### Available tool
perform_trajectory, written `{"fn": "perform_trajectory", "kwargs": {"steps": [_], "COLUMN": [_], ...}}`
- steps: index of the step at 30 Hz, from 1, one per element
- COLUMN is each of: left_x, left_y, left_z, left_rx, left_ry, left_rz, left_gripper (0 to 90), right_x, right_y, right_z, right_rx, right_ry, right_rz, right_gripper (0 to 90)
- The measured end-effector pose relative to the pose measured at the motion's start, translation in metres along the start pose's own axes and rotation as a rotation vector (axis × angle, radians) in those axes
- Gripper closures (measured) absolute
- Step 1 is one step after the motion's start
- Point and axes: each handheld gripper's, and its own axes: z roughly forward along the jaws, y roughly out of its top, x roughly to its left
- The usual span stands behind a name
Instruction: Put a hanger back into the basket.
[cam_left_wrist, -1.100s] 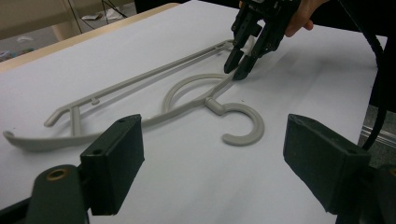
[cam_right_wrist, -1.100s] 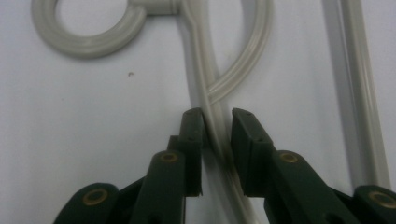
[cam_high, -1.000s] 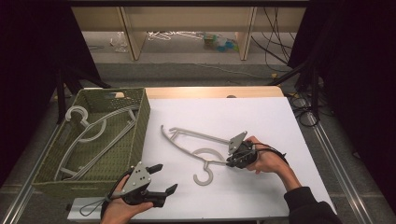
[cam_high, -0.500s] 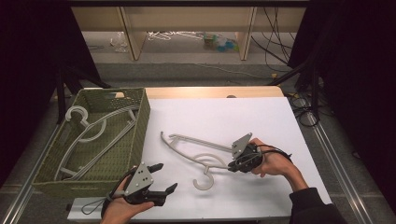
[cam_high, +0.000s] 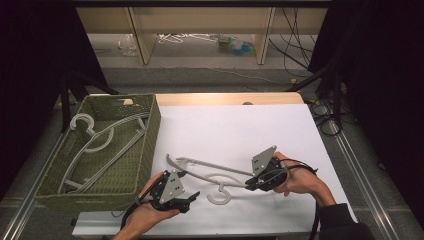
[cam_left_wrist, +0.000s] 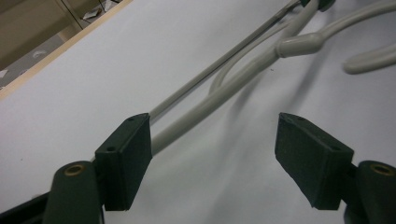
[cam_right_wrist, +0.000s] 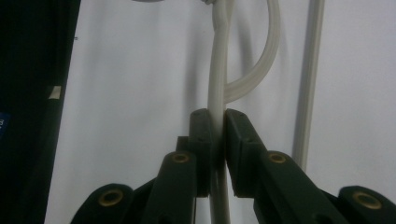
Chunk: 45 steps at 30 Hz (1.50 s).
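Woven green basket (cam_high: 148, 145) with pale hangers sits far left. Nearer, the left gripper (cam_high: 192, 196), jaws apart and just closing, reaches the loose grey plastic hanger (cam_high: 210, 170) on the white table (cam_high: 240, 130); the right gripper (cam_high: 248, 185) clamps its arm.

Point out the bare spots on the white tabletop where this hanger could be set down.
The table is bare across the far half, between the basket and the right edge. It is crowded near the front, where the hanger, left gripper and right gripper sit.

Pale grey plastic hanger (cam_high: 210, 172) on white tabletop, one arm raised, hook near front.
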Motion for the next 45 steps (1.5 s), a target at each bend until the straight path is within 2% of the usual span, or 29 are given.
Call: {"fn": "perform_trajectory", "kwargs": {"steps": [3, 6, 9, 11, 13, 14, 16, 17, 21, 22, 25, 27, 28, 29, 30, 31, 32, 34, 35, 36, 37, 39, 45], "left_x": [0.001, 0.002, 0.002, 0.001, 0.001, 0.000, -0.001, -0.002, -0.003, -0.005, -0.007, -0.007, -0.007, -0.007, -0.007, -0.007, -0.008, -0.010, -0.011, -0.011, -0.013, -0.014, -0.013], "left_y": [0.003, 0.005, 0.007, 0.007, 0.008, 0.010, 0.012, 0.014, 0.017, 0.018, 0.018, 0.020, 0.020, 0.022, 0.023, 0.023, 0.026, 0.030, 0.031, 0.031, 0.034, 0.040, 0.047], "left_z": [0.010, 0.016, 0.021, 0.027, 0.028, 0.032, 0.034, 0.035, 0.036, 0.038, 0.042, 0.043, 0.043, 0.043, 0.043, 0.043, 0.042, 0.039, 0.038, 0.038, 0.035, 0.030, 0.023], "left_rx": [0.012, 0.037, 0.067, 0.087, 0.095, 0.088, 0.079, 0.075, 0.061, 0.074, 0.092, 0.106, 0.106, 0.094, 0.094, 0.094, 0.098, 0.105, 0.111, 0.111, 0.121, 0.122, 0.120], "left_ry": [-0.004, -0.025, -0.051, -0.059, -0.066, -0.075, -0.089, -0.100, -0.120, -0.135, -0.155, -0.158, -0.158, -0.175, -0.175, -0.175, -0.177, -0.189, -0.188, -0.188, -0.187, -0.200, -0.240], "left_rz": [0.019, 0.066, 0.081, 0.120, 0.133, 0.135, 0.136, 0.161, 0.190, 0.221, 0.267, 0.290, 0.290, 0.291, 0.312, 0.312, 0.347, 0.391, 0.410, 0.410, 0.438, 0.452, 0.411], "left_gripper": [27.4, 28.5, 30.3, 31.2, 31.8, 34.8, 35.2, 41.2, 47.5, 49.4, 53.9, 58.7, 62.3, 64.5, 65.4, 66.5, 67.7, 69.9, 71.0, 71.9, 71.9, 74.3, 77.6], "right_x": [0.001, 0.004, 0.005, 0.007, 0.008, 0.009, 0.010, 0.011, 0.011, 0.011, 0.012, 0.012, 0.012, 0.013, 0.012, 0.012, 0.012, 0.010, 0.011, 0.011, 0.011, 0.011, 0.009], "right_y": [0.000, 0.001, 0.000, 0.000, 0.000, -0.001, -0.001, -0.002, -0.002, -0.003, -0.003, -0.003, -0.003, -0.003, -0.004, -0.004, -0.004, -0.005, -0.005, -0.005, -0.004, -0.003, -0.003], "right_z": [0.000, -0.001, -0.003, -0.004, -0.004, -0.004, -0.004, -0.003, -0.004, -0.004, -0.005, -0.005, -0.005, -0.004, -0.005, -0.005, -0.006, -0.008, -0.009, -0.009, -0.010, -0.014, -0.021], "right_rx": [-0.003, -0.006, -0.015, -0.014, -0.019, -0.019, -0.018, -0.016, -0.018, -0.016, -0.017, -0.016, -0.016, -0.014, -0.019, -0.023, -0.026, -0.031, -0.032, -0.032, -0.034, -0.050, -0.096], "right_ry": [0.003, 0.009, 0.007, 0.016, 0.013, 0.012, 0.016, 0.023, 0.018, 0.019, 0.020, 0.022, 0.022, 0.033, 0.032, 0.023, 0.025, 0.021, 0.022, 0.022, 0.023, 0.014, -0.031], "right_rz": [-0.010, -0.009, -0.021, -0.016, -0.016, -0.019, -0.019, -0.018, -0.021, -0.025, -0.025, -0.027, -0.027, -0.017, -0.018, -0.019, -0.019, -0.028, -0.028, -0.028, -0.025, -0.024, 0.011], "right_gripper": [81.9, 81.9, 82.0, 82.0, 82.0, 82.0, 81.9, 81.9, 81.9, 81.9, 81.9, 81.9, 81.9, 81.9, 81.9, 81.9, 81.9, 81.7, 81.6, 81.6, 81.5, 80.2, 74.6]}}
